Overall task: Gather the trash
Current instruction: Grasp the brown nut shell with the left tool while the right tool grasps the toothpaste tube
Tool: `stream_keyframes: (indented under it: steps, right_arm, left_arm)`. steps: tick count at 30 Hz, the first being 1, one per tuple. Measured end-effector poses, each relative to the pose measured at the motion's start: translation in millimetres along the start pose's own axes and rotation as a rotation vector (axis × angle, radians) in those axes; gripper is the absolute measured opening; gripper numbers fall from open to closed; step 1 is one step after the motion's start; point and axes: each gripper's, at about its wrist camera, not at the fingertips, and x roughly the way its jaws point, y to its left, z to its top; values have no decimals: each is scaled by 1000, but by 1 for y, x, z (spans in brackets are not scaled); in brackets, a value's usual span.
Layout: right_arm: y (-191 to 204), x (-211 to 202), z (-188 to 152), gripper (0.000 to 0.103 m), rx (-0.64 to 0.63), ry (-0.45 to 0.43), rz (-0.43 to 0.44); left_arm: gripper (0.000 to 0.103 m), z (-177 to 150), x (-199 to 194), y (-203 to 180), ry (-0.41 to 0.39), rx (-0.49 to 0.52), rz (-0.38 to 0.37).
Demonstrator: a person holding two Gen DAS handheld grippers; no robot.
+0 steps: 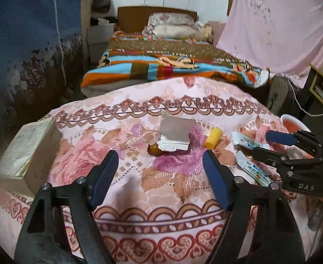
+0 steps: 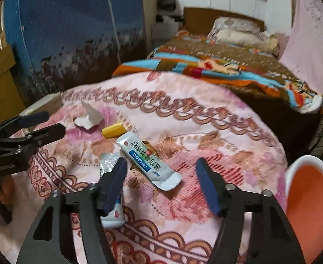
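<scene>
On the pink flowered tablecloth [image 1: 139,189] lie a torn white paper scrap [image 1: 175,133] over a small brown bottle [image 1: 154,150], a yellow tube [image 1: 214,138] and two white sachets [image 1: 252,171]. My left gripper [image 1: 160,167] is open and empty, just short of the paper. My right gripper [image 2: 160,176] is open over one printed sachet [image 2: 149,160]; the second sachet [image 2: 111,198] lies under its left finger. The paper [image 2: 88,118] and yellow tube [image 2: 114,129] lie farther left. Each gripper shows in the other's view: the right gripper [image 1: 264,143], the left gripper [image 2: 51,123].
A white bin with an orange inside [image 2: 309,198] stands at the table's right edge, also in the left wrist view [image 1: 293,123]. A pale box [image 1: 29,147] sits at the left. A bed with a striped blanket [image 1: 172,66] lies beyond the table.
</scene>
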Motion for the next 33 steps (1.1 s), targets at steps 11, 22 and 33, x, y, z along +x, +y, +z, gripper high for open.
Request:
stream_keyframes:
  steps: [11,22,33]
  right_arm:
    - [-9,9,1,37,28,51,47]
    - [-10,10,3,36,29,51,47]
    - [-12,10,4,34,33,48,34]
  left_arm:
    - [48,11,33,-7,104,33,-1]
    - [34,7,29,-5,100,33,-101]
    - [28,6,27,-17,112,84,-192]
